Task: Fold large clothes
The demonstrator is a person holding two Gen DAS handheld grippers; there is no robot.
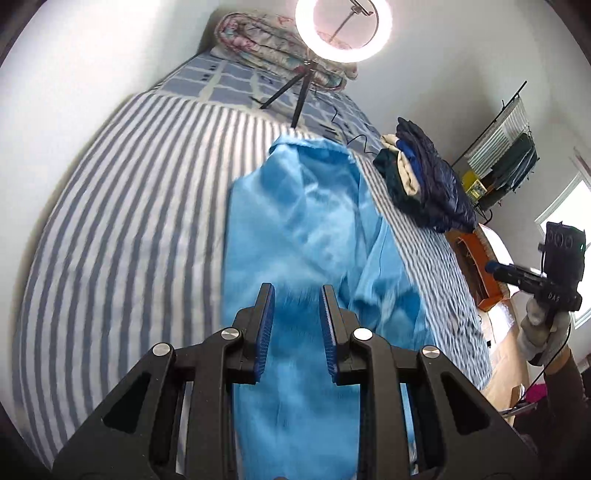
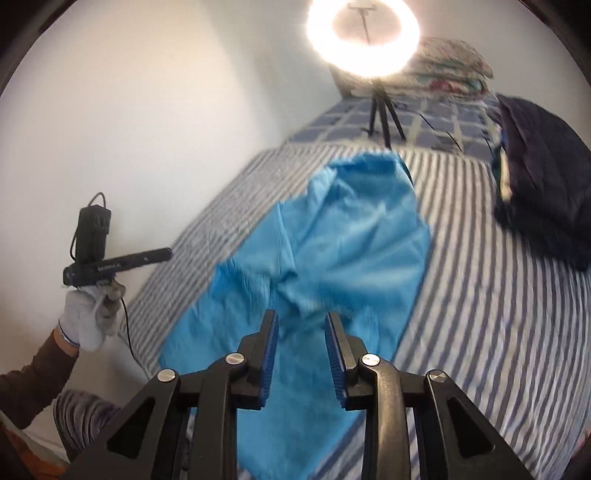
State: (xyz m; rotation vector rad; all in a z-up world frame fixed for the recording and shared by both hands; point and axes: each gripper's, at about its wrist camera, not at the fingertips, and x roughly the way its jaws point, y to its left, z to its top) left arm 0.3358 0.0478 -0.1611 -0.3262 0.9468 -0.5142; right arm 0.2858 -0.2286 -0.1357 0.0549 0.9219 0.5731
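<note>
Both grippers, left [image 1: 297,291] and right [image 2: 301,319], hang parted and empty over the blue garment [image 1: 295,229] on the bed [image 1: 122,206].

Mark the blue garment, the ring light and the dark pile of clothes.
blue garment [image 1: 303,229], left wrist view, middle of the cloth.
ring light [image 1: 343,29], left wrist view, glowing rim.
dark pile of clothes [image 2: 546,177], right wrist view, top layer.

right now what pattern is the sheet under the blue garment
Blue-grey and white stripes on the bed sheet, beneath the light blue garment; clearest in the left wrist view.
</note>
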